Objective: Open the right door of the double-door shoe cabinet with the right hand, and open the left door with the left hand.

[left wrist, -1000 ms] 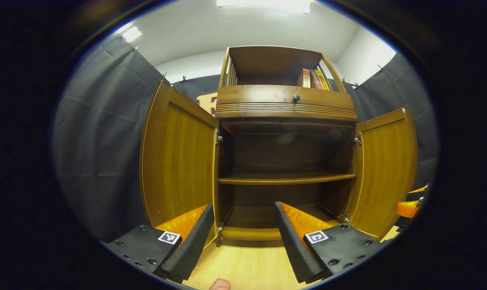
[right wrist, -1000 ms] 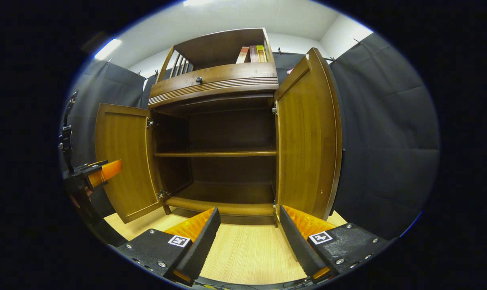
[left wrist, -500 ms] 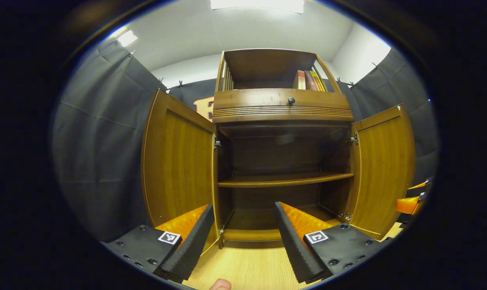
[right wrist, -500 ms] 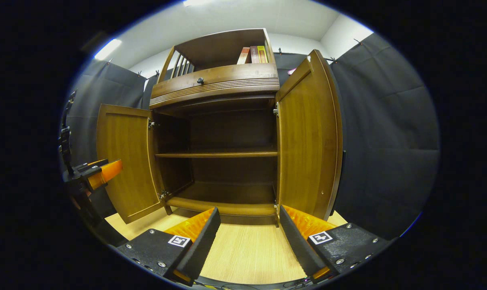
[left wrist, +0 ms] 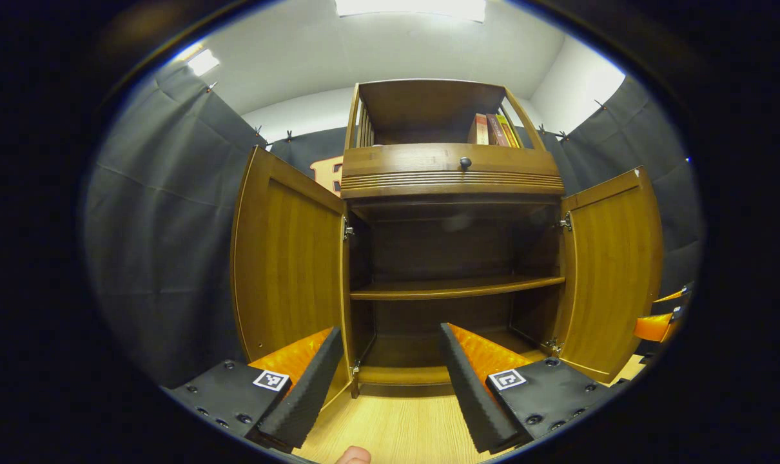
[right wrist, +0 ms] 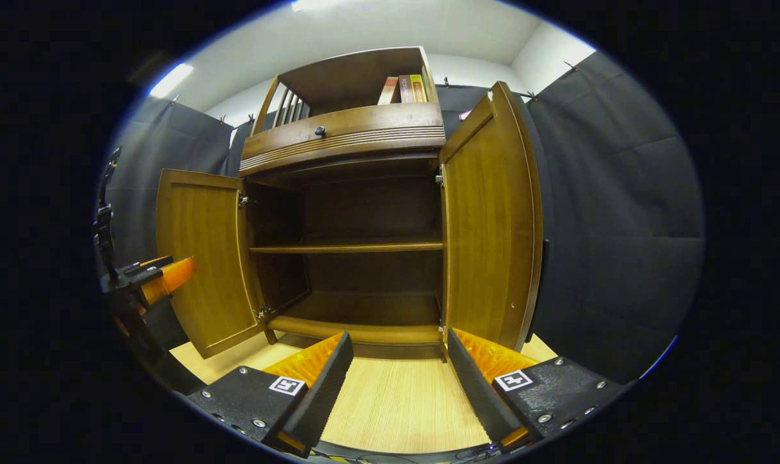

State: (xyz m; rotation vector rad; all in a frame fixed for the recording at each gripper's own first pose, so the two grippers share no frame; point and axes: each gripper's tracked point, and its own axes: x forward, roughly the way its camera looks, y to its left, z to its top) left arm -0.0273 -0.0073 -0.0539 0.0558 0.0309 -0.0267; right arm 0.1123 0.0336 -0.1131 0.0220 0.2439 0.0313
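Both claws hang spread and empty before the shoe cabinet: the left claw by the left door, the right claw by the right door. Both doors stand wide open, so the task looks finished; withdrawing remains. Inside, the shelf is bare; books stand on top.
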